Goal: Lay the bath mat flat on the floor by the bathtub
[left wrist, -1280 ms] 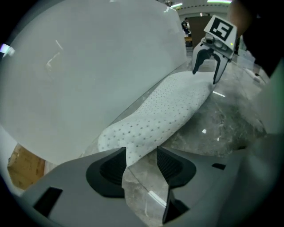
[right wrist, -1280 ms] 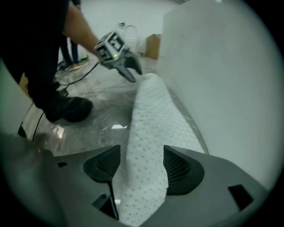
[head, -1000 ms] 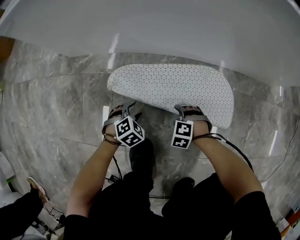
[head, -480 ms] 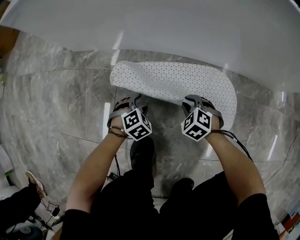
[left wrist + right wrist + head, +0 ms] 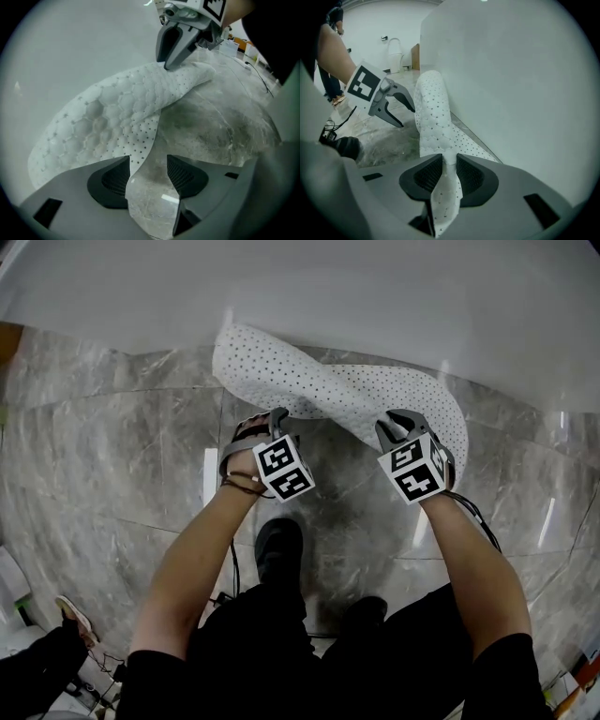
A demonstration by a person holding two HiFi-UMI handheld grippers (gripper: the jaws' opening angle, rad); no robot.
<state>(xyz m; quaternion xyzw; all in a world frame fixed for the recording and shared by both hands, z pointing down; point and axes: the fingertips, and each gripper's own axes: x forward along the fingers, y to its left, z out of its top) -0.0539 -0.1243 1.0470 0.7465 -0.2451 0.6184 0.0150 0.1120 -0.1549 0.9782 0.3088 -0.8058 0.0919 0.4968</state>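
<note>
The white perforated bath mat [image 5: 375,395] lies on the grey marble floor against the white bathtub [image 5: 328,296], its left end curled up on the tub wall. My right gripper [image 5: 398,423] has just closed and is shut on the mat's near edge, which runs up between its pads [image 5: 449,171] and lifts off the floor. My left gripper [image 5: 278,418] stands open and its jaws have just been widening. A corner of the mat [image 5: 117,122] hangs just inside its left pad without being pressed. The left gripper view also catches the right gripper [image 5: 171,56] pinching the far end.
The tub wall [image 5: 511,84] rises directly behind the mat. The person's dark shoes [image 5: 281,545] stand on the marble just behind the grippers, with a cable [image 5: 230,577] trailing beside them. Another person's shoe [image 5: 70,610] shows at the lower left.
Both grippers moved toward the tub. The right gripper rolled and took hold of the mat's near edge, lifting it. The mat's left end curled up against the tub.
</note>
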